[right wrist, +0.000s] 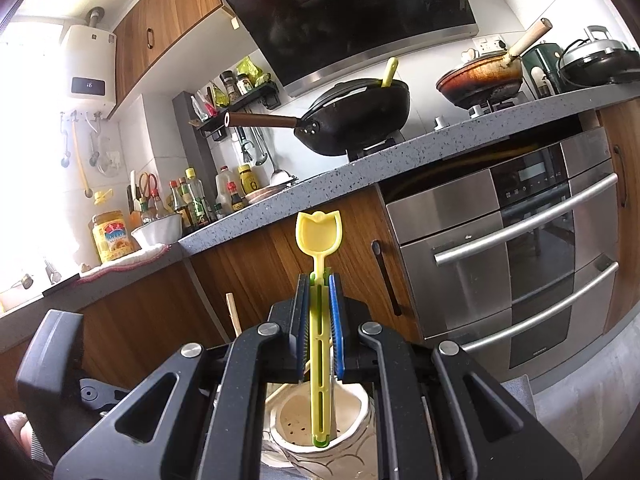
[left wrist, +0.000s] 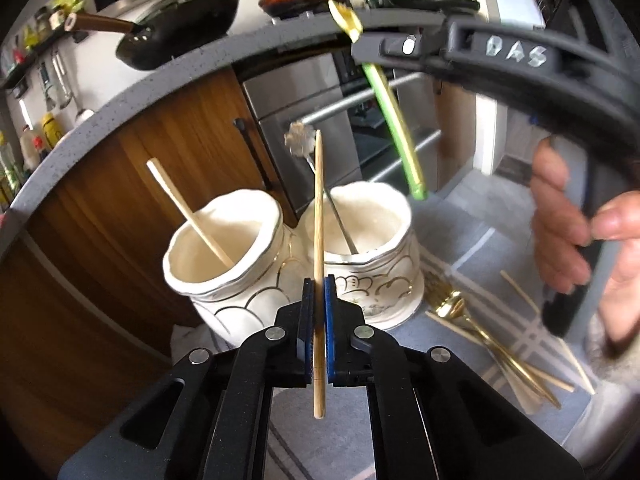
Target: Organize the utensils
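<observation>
Cream, gold-scalloped holder; yellow-green spoon

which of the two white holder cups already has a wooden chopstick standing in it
The left cup of the white holder: a chopstick leans inside it. The right cup holds only a metal utensil with a flower-shaped end.

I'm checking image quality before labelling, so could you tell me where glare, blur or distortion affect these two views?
Left wrist view: the fisheye bends the countertop edge into an arc; the hand on the right gripper is blurred, while the chopstick in the left gripper is sharp. Right wrist view: window glare whitens the left side around the water heater; the yellow-green spoon stays crisp.
</observation>
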Tool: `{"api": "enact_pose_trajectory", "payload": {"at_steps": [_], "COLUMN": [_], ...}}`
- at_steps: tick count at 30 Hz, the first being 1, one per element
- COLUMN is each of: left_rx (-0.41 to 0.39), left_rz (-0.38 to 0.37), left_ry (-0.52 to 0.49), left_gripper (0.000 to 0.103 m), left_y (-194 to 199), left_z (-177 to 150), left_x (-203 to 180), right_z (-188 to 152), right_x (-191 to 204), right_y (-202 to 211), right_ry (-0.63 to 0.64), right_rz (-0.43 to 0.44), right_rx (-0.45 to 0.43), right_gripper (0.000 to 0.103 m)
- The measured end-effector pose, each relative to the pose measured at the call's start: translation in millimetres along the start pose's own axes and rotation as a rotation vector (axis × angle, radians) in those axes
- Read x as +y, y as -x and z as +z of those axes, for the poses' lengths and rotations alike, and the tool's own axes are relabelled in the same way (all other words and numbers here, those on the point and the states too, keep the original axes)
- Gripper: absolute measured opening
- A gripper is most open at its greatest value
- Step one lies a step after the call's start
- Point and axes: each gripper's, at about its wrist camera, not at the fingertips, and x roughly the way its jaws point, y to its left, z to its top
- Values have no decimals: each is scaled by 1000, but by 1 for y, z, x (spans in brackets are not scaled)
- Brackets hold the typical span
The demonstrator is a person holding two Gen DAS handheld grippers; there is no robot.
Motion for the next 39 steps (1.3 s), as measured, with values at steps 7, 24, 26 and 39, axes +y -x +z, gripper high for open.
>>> {"api": "enact_pose_trajectory", "payload": {"at_steps": [7, 24, 26, 39], "left_rx": [-182, -507, -510, -470], "left_rz": [-29, -198, -185, -123], "left_ry": [132, 505, 490, 442], "left_gripper": [6, 6, 6, 6], "left_y": [41, -17, -20, -26], "left_z": [0, 13, 7, -18], "left_x": [24, 101, 100, 89], "right_z": [-4, -30, -31, -35], "right_x": [-1, 10, 10, 12], "right_y": [-4, -28, -29, -31], "right_ry": [-25, 28, 33, 50], "right_rz": [15, 3, 0, -14], "right_rx": [1, 43, 48, 57], "right_gripper": [10, 10, 10, 10]}}
